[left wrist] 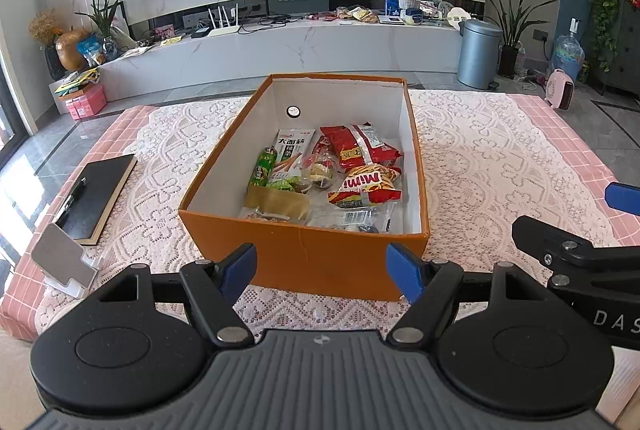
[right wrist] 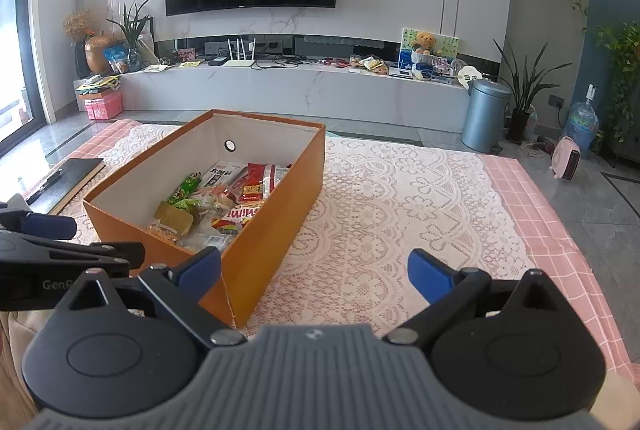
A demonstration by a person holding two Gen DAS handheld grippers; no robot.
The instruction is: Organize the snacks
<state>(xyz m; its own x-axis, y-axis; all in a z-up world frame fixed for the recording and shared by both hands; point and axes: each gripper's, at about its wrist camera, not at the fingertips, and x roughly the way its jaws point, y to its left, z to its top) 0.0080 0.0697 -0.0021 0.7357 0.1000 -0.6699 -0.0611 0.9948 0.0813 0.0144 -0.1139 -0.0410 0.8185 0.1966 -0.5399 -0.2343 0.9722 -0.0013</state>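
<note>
An open orange box (left wrist: 304,262) with white inner walls sits on a lace cloth; it also shows in the right wrist view (right wrist: 276,222). Inside lie several snack packets: a red Mimi bag (left wrist: 366,183), a red packet (left wrist: 358,145), a white noodle-stick packet (left wrist: 290,153), a green packet (left wrist: 262,165). My left gripper (left wrist: 322,272) is open and empty just before the box's near wall. My right gripper (right wrist: 316,270) is open and empty, to the right of the box's near corner; it also shows in the left wrist view (left wrist: 568,218).
A black clipboard with a pen (left wrist: 94,195) and a small stand (left wrist: 64,262) lie left of the box. The lace cloth (right wrist: 400,205) covers a pink checked table. A TV counter (left wrist: 280,49), grey bin (left wrist: 478,53) and pink heater (left wrist: 560,89) stand beyond.
</note>
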